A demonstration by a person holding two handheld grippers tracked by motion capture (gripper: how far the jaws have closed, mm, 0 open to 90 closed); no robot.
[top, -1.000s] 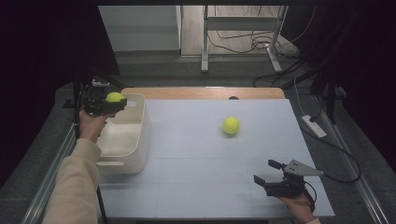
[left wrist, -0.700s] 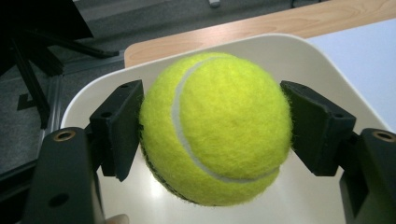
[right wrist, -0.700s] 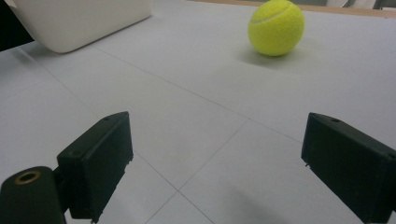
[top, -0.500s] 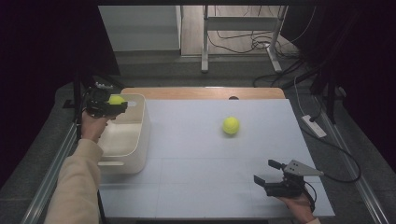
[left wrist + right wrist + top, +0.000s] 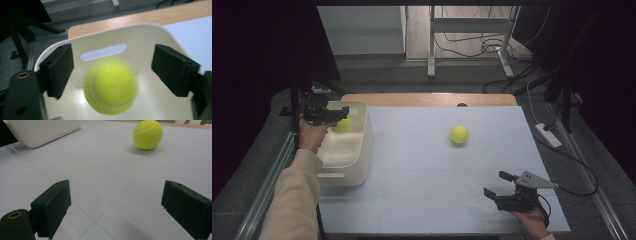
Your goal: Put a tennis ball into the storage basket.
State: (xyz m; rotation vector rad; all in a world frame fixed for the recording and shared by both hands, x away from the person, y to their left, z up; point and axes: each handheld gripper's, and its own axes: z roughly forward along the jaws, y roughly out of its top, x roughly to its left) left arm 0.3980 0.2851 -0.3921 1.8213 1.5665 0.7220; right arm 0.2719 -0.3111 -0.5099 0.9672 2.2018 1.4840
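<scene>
A yellow tennis ball (image 5: 111, 87), blurred with motion, is in the air inside the white bin (image 5: 140, 40). My left gripper (image 5: 117, 68) hovers open over the bin's far end, jaws wide apart and clear of the ball. From above, that ball (image 5: 343, 125) shows just below the left gripper (image 5: 334, 115), within the bin (image 5: 362, 150). A second tennis ball (image 5: 459, 134) rests on the white table mat; it lies ahead of my right gripper (image 5: 117, 207) as ball (image 5: 148, 134). The right gripper (image 5: 497, 184) is open and holds nothing near the front right edge.
The bin (image 5: 42, 130) stands at the mat's left edge. A strip of bare wooden tabletop (image 5: 432, 99) runs along the far side. Cables and a power strip (image 5: 548, 135) lie on the floor to the right.
My left gripper has opened and let go of the tennis ball it held, and the ball is dropping into the bin. The right gripper and the other ball have not moved.
</scene>
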